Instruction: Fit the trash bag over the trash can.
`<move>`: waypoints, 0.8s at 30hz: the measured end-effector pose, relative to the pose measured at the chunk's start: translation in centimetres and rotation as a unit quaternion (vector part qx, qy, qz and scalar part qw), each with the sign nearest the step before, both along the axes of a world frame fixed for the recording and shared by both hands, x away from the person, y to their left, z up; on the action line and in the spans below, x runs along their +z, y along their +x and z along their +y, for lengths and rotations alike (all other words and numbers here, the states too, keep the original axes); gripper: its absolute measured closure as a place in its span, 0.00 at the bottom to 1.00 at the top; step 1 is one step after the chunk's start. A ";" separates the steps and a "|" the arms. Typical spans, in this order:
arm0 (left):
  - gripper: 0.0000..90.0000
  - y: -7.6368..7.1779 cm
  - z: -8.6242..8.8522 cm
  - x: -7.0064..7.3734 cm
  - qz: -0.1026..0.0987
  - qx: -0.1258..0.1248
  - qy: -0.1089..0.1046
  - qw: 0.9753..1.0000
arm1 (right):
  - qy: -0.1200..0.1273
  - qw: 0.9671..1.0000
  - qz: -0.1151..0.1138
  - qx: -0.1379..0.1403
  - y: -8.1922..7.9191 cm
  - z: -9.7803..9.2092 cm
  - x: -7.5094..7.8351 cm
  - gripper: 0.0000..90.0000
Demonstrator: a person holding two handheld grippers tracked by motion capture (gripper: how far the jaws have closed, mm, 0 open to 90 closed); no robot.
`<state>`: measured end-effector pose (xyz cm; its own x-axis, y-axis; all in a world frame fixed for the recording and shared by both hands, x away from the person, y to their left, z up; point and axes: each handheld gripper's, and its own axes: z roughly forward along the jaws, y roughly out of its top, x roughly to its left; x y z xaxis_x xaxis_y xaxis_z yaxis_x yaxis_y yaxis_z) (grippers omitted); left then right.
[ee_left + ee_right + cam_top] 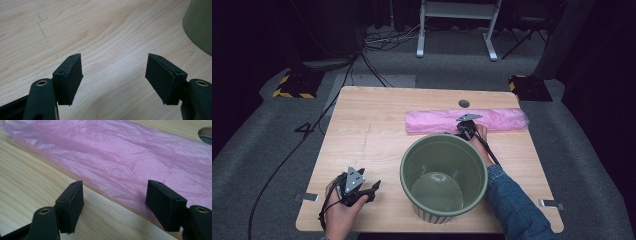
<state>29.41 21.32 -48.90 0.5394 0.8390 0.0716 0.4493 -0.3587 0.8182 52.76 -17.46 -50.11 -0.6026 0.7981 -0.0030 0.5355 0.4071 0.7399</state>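
Two grippers were in our hands. Our right gripper [466, 126] stood with jaws wide at the near edge of the folded pink plastic bag [467, 120], which lay flat along the far right of the table [362, 130], just behind the green bin [443, 175]. Our left gripper [373, 189], jaws also wide and empty, rested near the front left corner.

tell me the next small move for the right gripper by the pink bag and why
Probably ease the right gripper forward and down, then close on the near edge of the flat pink plastic bag. Its jaws stand open with the bag's edge running between them, nothing gripped yet; the green plastic bin stands unlined.
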 end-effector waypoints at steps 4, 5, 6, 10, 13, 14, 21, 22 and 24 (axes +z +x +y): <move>0.33 0.0 0.0 0.1 -0.001 0.000 -0.001 1.000 | -0.010 1.000 0.015 0.007 -1.2 -0.9 0.3 0.34; 0.33 0.1 -0.1 0.1 -0.001 -0.001 0.000 1.000 | -0.012 1.000 0.017 0.011 -1.6 -1.2 0.4 0.34; 0.33 0.1 -0.1 0.1 -0.001 -0.001 0.000 1.000 | -0.012 1.000 0.017 0.011 -1.6 -1.2 0.4 0.34; 0.33 0.4 -0.2 0.1 0.000 -0.003 -0.003 1.000 | -0.016 1.000 0.020 0.017 -3.3 -2.8 0.4 0.34; 0.33 0.6 -0.6 0.3 -0.004 -0.007 -0.008 1.000 | -0.022 0.999 0.026 0.024 -4.8 -4.2 0.6 0.36; 0.33 0.8 -1.0 0.4 -0.006 -0.013 -0.007 1.000 | -0.022 0.999 0.029 0.029 -5.8 -5.3 0.6 0.36; 0.33 1.6 -2.0 0.3 -0.004 -0.028 -0.015 0.999 | -0.037 0.997 0.045 0.041 -10.0 -9.6 1.1 0.39; 0.33 1.7 -2.1 0.3 -0.003 -0.030 -0.020 0.999 | -0.039 0.997 0.048 0.041 -10.5 -10.2 1.1 0.40; 0.33 1.9 -2.4 0.2 -0.002 -0.034 -0.025 0.999 | -0.042 0.997 0.051 0.040 -11.2 -11.2 1.4 0.40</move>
